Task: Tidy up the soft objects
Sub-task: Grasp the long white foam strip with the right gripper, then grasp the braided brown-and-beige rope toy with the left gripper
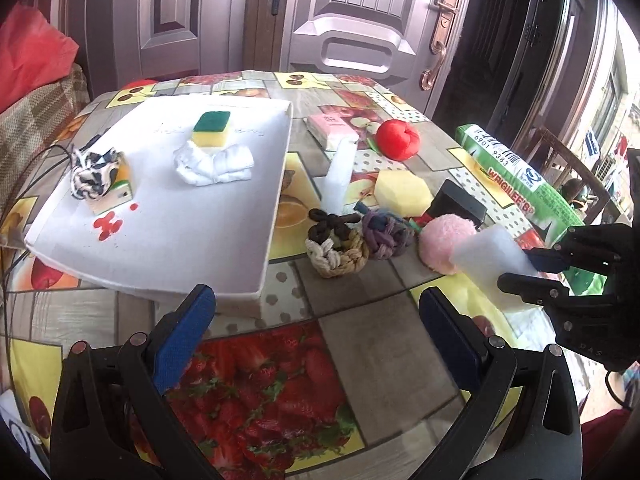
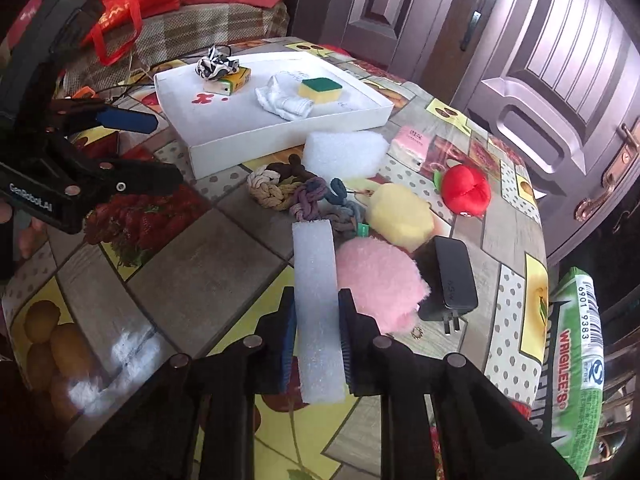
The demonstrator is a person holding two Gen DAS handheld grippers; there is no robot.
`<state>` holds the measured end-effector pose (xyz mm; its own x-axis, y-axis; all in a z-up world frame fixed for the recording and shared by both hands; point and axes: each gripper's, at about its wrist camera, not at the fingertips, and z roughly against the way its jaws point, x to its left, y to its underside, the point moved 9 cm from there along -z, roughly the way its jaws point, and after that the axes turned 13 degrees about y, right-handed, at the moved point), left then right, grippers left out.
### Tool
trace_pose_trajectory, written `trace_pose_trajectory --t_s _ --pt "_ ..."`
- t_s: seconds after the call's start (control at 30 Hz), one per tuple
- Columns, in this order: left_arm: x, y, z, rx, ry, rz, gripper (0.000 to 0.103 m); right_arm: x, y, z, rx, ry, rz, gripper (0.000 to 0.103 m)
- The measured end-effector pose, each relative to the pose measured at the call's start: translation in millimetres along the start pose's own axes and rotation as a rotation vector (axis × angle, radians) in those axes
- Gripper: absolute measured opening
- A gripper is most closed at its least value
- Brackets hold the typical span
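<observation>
Two grippers are working over the table (image 1: 360,344) with the fruit-pattern cloth. The right gripper (image 2: 316,340) is clamping a white foam block (image 2: 318,312) between its pads; the block is standing out forward from the jaws, just beside a pink fluffy ball (image 2: 380,280). The left gripper (image 1: 316,344) is hanging with its blue pads wide apart and nothing between them, above the near edge of the table.

Near the middle of the table a second white foam piece (image 2: 346,154), knotted rope toys (image 2: 276,192), a yellow sponge (image 2: 400,216), a black charger (image 2: 454,280) and a red plush (image 2: 466,192) are lying close together. Toward the far left corner a white tray (image 1: 160,240) is holding a green-yellow sponge (image 1: 211,130), a white cloth (image 1: 214,166) and a zebra scrunchie (image 1: 92,174).
</observation>
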<state>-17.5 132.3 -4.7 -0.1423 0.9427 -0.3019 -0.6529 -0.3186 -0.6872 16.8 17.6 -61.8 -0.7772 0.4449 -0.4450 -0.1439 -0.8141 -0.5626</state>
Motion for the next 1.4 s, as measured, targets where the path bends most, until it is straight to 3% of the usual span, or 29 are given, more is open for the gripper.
trace_pose_trajectory --t_s 0.17,0.27,0.33,0.4,0.5,0.57,0.7,0.87,0.97,1.13,1.2,1.23,1.27,1.4 --pt "-27.3 -21.8 -49.2 0.069 0.012 -0.066 0.103 -51.5 20.5 21.2 0.010 0.020 -0.261 0.019" --pt "-29.9 -19.2 -83.0 0.146 -0.029 -0.112 0.103 -65.6 36.5 22.4 0.026 0.035 -0.358 0.019" --pt "-23.6 -8.8 -100.6 0.219 -0.054 -0.086 0.103 -69.6 46.1 23.0 0.037 0.033 -0.397 0.019" --pt "-28.4 0.8 -100.8 0.243 -0.025 -0.050 0.102 -72.8 53.3 25.6 0.049 0.027 -0.412 0.019" --pt "-60.5 22.8 -82.3 0.290 0.149 0.021 0.102 -82.7 54.6 33.5 0.035 0.032 -0.423 0.019" --pt "-73.9 29.9 -55.5 0.247 0.202 0.068 0.102 -91.3 52.2 37.6 0.016 0.025 -0.460 0.019" --pt "-63.9 9.6 -16.4 0.109 0.101 0.033 0.102 -95.5 49.4 33.8 0.009 -0.011 -0.537 0.019" --pt "-51.3 -11.5 -49.1 0.118 0.033 -0.041 0.102 -90.0 54.0 24.5 0.018 -0.017 -0.578 0.019" --pt "-38.9 -11.9 -79.5 0.173 -0.075 -0.061 0.088 -95.3 52.8 31.9 0.026 -0.025 -0.571 0.019" --pt "-31.0 -0.5 -95.0 0.221 -0.112 -0.052 0.088 -114.3 38.6 58.6 -0.037 0.006 -0.580 0.019" --pt "-32.4 8.7 -103.8 0.256 -0.104 -0.075 0.073 -114.6 33.0 63.1 -0.053 0.006 -0.584 0.019" --pt "-36.1 8.2 -102.9 0.232 -0.100 -0.113 0.062 -113.3 30.8 64.1 -0.058 0.007 -0.585 0.019" --pt "-40.5 8.1 -100.4 0.220 -0.088 -0.144 0.035 -111.9 27.5 64.5 -0.067 0.010 -0.586 0.019" --pt "-43.9 3.2 -79.9 0.175 -0.062 -0.120 0.031 -109.5 13.5 71.5 -0.110 0.019 -0.587 0.019"
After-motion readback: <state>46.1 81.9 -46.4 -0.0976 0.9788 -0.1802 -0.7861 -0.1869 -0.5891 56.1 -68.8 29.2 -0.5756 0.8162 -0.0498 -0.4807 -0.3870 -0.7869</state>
